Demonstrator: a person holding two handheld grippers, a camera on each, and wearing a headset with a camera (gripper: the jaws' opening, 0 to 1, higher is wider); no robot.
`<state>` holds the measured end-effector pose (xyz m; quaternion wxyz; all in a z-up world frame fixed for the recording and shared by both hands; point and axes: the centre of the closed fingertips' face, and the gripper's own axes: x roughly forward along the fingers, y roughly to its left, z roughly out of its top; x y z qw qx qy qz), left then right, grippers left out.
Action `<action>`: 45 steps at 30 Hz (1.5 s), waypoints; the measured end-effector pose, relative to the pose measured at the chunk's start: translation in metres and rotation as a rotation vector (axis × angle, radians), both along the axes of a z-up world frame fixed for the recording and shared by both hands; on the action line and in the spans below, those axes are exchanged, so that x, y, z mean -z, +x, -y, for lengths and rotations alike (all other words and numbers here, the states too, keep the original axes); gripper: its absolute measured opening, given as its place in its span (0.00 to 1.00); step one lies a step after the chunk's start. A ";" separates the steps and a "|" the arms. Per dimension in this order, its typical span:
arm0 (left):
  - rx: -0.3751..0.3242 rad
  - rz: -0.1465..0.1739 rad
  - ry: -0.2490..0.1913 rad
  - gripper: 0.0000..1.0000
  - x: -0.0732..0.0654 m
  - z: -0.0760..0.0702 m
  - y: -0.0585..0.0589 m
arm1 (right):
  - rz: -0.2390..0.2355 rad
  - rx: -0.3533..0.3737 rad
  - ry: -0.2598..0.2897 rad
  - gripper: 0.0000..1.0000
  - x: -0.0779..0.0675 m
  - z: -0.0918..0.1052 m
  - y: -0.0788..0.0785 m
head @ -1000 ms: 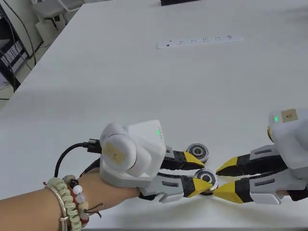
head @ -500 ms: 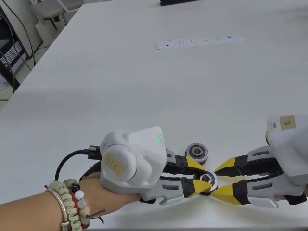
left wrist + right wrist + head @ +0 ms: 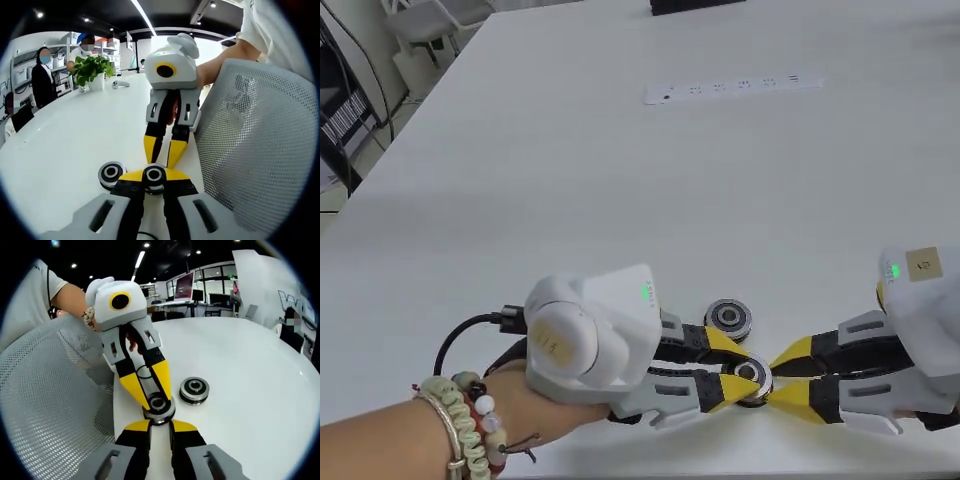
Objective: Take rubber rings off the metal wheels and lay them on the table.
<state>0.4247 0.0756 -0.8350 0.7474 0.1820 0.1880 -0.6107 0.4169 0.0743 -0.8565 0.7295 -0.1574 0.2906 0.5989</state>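
The left gripper (image 3: 735, 368) clamped a wheel (image 3: 751, 372) on the table (image 3: 620, 180). The right gripper (image 3: 775, 385), jaws narrow, met its rim, grip unclear. A second wheel (image 3: 728, 317) lay beside.

Around the held wheel (image 3: 750, 373), the left gripper (image 3: 738, 366) blocks 9 o'clock and the right gripper (image 3: 775, 378) blocks 3. A second wheel (image 3: 728, 316) stands just beside at 11. From 12 to 2 the table (image 3: 620, 200) is free, up to a power strip (image 3: 733, 88) far at 12. At 6 stands a mesh chair back (image 3: 250, 140).
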 end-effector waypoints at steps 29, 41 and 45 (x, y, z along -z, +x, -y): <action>0.000 -0.010 -0.010 0.08 0.000 0.001 0.003 | -0.432 0.313 0.130 0.00 -0.002 0.008 0.006; -0.013 -0.022 0.016 0.08 0.000 -0.003 0.003 | -0.492 0.369 0.214 0.00 -0.013 0.007 0.008; -0.007 -0.020 0.022 0.07 0.000 -0.005 0.002 | -0.504 0.369 0.227 0.00 -0.014 0.005 0.007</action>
